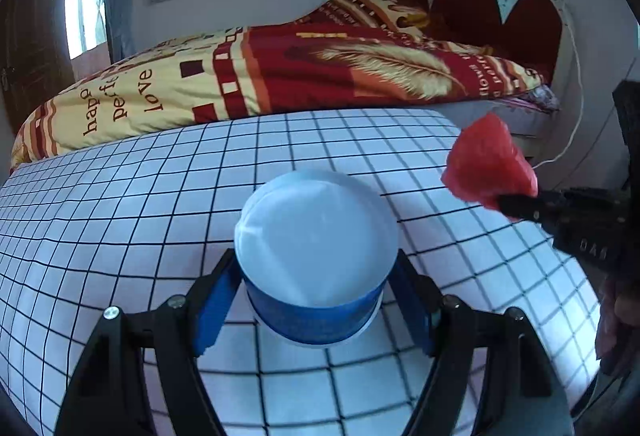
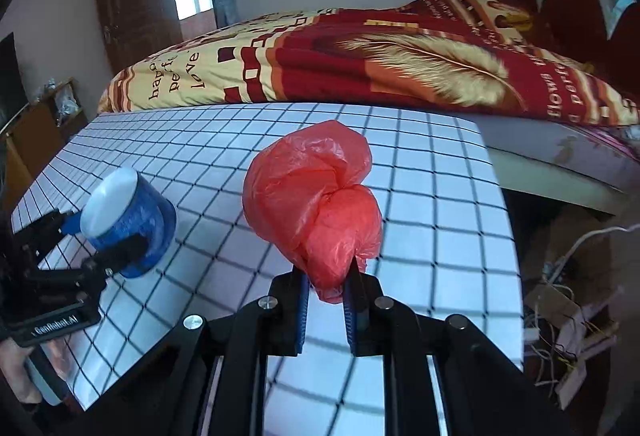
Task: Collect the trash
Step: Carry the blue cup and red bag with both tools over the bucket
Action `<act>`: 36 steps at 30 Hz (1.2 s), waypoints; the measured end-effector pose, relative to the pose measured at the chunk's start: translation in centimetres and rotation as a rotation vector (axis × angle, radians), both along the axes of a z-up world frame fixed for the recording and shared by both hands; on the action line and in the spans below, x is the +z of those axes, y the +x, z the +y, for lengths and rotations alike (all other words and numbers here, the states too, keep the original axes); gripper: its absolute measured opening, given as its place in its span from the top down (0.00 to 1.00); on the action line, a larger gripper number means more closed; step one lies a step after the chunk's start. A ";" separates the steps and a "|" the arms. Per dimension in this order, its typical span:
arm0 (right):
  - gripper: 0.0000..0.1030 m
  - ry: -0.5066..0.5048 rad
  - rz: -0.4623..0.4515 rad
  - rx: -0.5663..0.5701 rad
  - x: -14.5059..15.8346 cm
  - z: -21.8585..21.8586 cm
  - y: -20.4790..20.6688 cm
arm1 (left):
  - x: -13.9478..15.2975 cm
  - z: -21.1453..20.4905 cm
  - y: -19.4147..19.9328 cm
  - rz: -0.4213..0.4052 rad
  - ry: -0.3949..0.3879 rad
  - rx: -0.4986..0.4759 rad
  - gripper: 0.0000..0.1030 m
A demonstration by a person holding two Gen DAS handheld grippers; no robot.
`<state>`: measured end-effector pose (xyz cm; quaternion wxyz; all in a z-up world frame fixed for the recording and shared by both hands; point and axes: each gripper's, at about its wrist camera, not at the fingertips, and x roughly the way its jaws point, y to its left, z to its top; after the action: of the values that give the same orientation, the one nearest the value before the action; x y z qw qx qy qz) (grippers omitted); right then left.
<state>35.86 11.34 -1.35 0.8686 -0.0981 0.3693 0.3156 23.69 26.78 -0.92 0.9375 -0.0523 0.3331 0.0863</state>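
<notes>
My left gripper (image 1: 316, 300) is shut on a blue paper cup (image 1: 316, 268) with a white inside and holds it upright just above the checked table (image 1: 160, 196). The cup (image 2: 128, 220) and the left gripper (image 2: 100, 236) also show at the left of the right wrist view. My right gripper (image 2: 326, 292) is shut on a crumpled red plastic bag (image 2: 316, 196) and holds it above the table (image 2: 440, 196). In the left wrist view the bag (image 1: 488, 164) and right gripper (image 1: 520, 206) sit to the right of the cup, apart from it.
A bed with a red and yellow quilt (image 1: 280, 76) runs along the table's far edge. A white cable (image 1: 572, 108) hangs by the headboard. Cables and boxes (image 2: 568, 316) lie on the floor right of the table. A wooden shelf (image 2: 44, 116) stands at the left.
</notes>
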 end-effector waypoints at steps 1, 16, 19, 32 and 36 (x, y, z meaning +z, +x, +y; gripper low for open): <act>0.85 0.002 -0.002 -0.005 0.1 -0.5 -0.4 | 0.2 -0.4 -0.3 -0.004 -0.001 -0.005 0.27; 0.85 0.093 -0.065 -0.117 3.0 -12.2 -10.3 | 3.3 -8.7 -5.9 -0.078 0.002 -0.129 0.27; 0.85 0.101 -0.070 -0.163 3.1 -15.2 -12.2 | 3.6 -10.7 -6.7 -0.089 -0.003 -0.158 0.27; 0.85 0.108 -0.074 -0.358 3.0 -27.7 -18.2 | 3.8 -20.3 -8.3 -0.090 -0.006 -0.333 0.27; 0.84 0.104 -0.077 -0.408 2.6 -31.1 -19.5 | 3.7 -22.6 -8.6 -0.087 0.009 -0.366 0.27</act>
<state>16.38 -19.78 1.25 0.9319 0.0117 0.3311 0.1480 15.05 4.19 2.77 0.9513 0.0096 0.2958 -0.0865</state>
